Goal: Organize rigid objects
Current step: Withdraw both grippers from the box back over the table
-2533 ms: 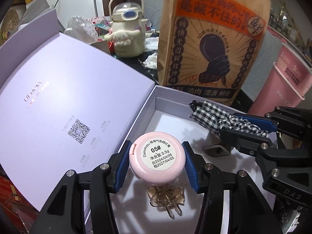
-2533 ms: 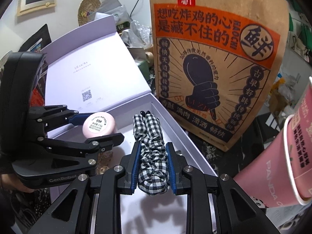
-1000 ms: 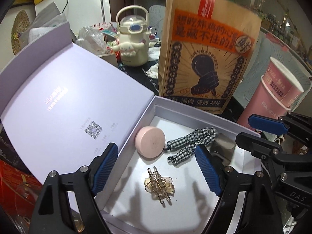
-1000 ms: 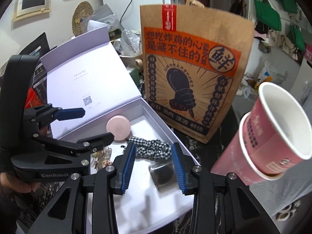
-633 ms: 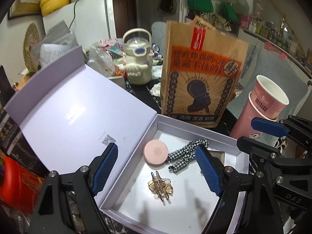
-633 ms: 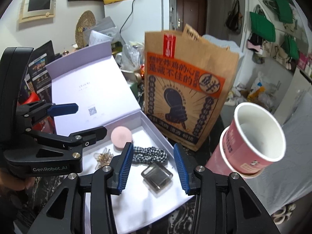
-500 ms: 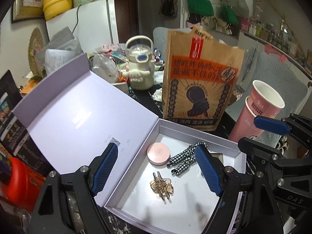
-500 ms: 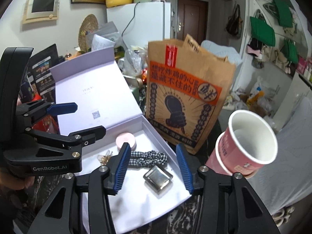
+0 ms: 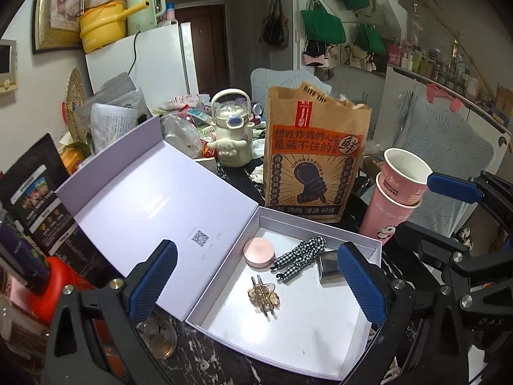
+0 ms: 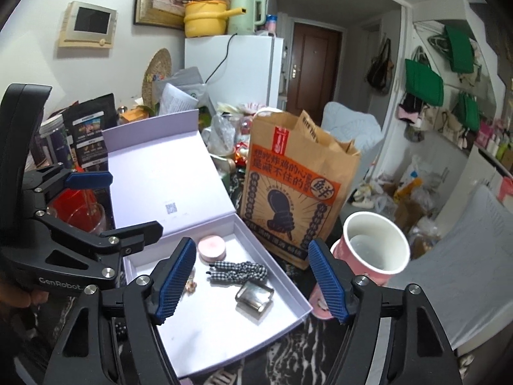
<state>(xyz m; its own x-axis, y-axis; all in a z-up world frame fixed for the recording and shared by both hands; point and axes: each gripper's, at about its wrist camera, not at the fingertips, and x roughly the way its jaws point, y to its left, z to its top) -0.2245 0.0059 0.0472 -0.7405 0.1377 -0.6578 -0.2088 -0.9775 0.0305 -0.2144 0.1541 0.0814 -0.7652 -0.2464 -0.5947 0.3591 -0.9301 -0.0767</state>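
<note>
Cluttered table (image 9: 224,353) carrying one open lavender box (image 9: 320,346).
One pink compact (image 9: 258,252), one checked scrunchie (image 9: 298,258), one hair claw (image 9: 263,294) and one metal case (image 10: 255,295) are lying inside; left tool (image 9: 256,284) and right tool (image 10: 251,280) are gaping empty, both having just been widening.

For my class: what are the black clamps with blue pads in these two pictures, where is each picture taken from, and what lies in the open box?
Each clamp is a hand-held grasping tool; a person carries one in each hand. A camera on each looks along its fingers. One picture is from the left tool, the other from the right tool. Both tools are open and hold nothing; their jaws have just been opening. In the box lie a pink compact, a checked scrunchie, a hair claw and a small metal case. Behind stand a paper bag and pink cups.
</note>
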